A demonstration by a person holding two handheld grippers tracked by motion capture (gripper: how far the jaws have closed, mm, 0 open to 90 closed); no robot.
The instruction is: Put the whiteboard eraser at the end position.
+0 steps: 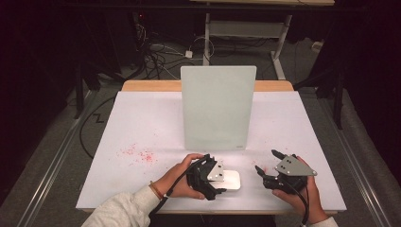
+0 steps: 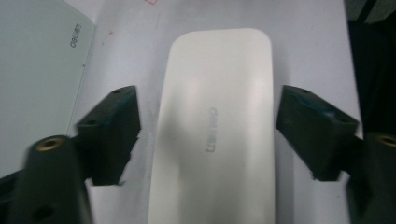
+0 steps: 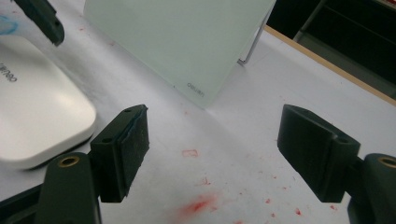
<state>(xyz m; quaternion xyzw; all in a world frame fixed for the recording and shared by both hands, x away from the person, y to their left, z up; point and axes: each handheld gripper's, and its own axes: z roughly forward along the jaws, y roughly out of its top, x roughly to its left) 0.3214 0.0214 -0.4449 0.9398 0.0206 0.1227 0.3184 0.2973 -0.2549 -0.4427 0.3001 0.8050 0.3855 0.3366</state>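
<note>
On the left of the white table, red marker specks dot the surface. Near the front edge, the left gripper has its black jaws spread wide on either side of a white, rounded rectangular plastic eraser block, with a gap on both sides; the block lies flat on the table. Behind it, a pale green frosted glass board stands upright at mid-table. To the right, the right gripper hovers over red smudges, its jaws spread and holding nothing.
</note>
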